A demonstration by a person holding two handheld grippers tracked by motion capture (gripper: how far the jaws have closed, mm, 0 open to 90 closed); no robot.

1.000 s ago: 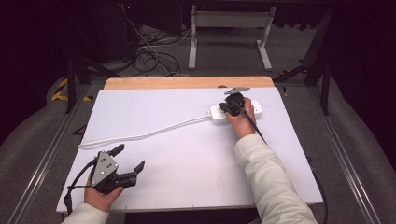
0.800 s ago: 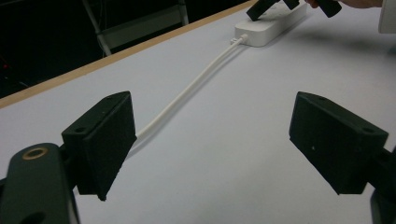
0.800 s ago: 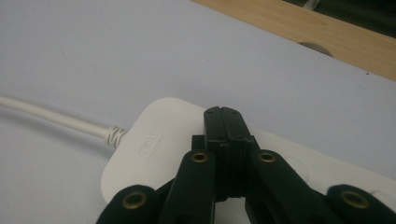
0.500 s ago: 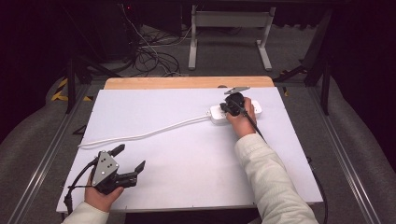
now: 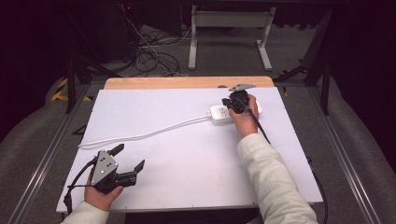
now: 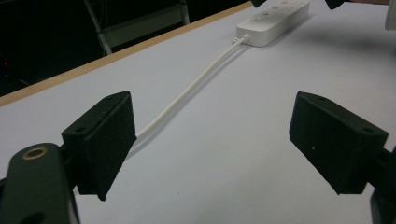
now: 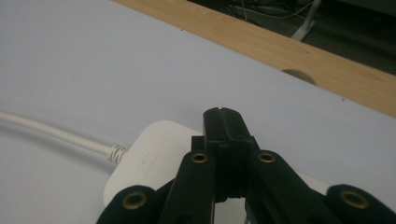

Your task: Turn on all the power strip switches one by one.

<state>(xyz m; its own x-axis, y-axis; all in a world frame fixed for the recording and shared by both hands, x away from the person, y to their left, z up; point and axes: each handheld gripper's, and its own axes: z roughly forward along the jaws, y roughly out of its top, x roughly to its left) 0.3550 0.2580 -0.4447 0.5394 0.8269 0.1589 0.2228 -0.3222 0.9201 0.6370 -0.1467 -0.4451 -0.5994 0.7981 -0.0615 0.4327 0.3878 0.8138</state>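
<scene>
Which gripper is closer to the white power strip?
The right. The right gripper is right over the power strip at the far side of the table, fingers closed. The left gripper sits far off at the near left corner, fingers open.

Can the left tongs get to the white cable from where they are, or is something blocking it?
Probably yes. The left tongs are open, and the white cable lies just ahead on bare tabletop with nothing between. The right tongs are far off, over the power strip.

Smooth glossy white plastic power strip (image 7: 149, 161), matt white table cover (image 5: 187, 154), bare wood table edge (image 5: 187, 82), matt black jaws
</scene>
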